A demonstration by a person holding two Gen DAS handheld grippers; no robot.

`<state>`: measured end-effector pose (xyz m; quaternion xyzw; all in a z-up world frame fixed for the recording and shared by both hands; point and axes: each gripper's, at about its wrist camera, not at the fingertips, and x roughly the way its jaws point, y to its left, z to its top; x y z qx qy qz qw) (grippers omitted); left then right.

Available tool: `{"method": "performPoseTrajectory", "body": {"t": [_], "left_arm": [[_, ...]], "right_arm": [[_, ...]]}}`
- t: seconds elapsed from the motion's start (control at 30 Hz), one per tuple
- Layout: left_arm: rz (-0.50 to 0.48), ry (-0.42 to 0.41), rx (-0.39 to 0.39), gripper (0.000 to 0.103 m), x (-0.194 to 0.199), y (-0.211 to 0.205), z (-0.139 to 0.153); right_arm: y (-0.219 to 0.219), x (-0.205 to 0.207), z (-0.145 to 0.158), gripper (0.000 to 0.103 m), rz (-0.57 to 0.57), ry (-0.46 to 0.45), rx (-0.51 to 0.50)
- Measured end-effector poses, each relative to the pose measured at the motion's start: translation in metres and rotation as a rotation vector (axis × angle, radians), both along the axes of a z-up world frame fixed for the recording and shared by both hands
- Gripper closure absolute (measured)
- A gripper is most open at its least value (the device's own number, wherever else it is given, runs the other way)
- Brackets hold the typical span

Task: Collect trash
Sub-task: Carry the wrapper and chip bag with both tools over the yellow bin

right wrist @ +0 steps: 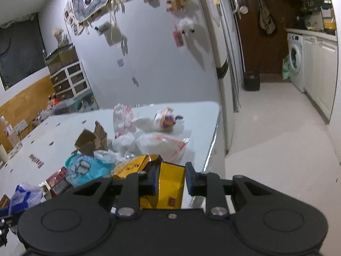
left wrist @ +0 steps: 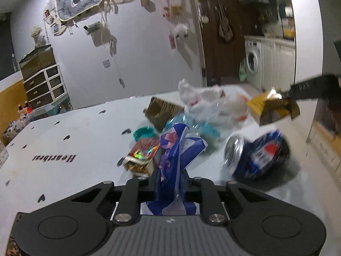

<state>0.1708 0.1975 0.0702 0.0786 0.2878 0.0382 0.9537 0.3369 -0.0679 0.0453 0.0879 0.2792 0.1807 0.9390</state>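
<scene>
Left tool [left wrist: 168, 183] is clamping the blue plastic bag [left wrist: 181, 147] beside the crushed can [left wrist: 257, 155]; right tool [right wrist: 170, 179] is gripping the yellow box [right wrist: 168, 185], both likely for binning.

White table [left wrist: 64, 149] carries can [left wrist: 257, 155], cardboard [left wrist: 162, 111], bags [left wrist: 213, 104].

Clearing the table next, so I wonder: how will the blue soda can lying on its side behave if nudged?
The blue soda can lies on its side on the table, so it would probably roll. It looks dented, so likely empty, light and easily crushed.
</scene>
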Motion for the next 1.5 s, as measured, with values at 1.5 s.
{"method": "performPoseTrajectory", "body": {"t": [1.5], "left_arm": [[-0.214, 0.025, -0.253, 0.084, 0.065, -0.259, -0.020]], "right_arm": [[-0.209, -0.133, -0.010, 0.078, -0.400, -0.082, -0.179]]}}
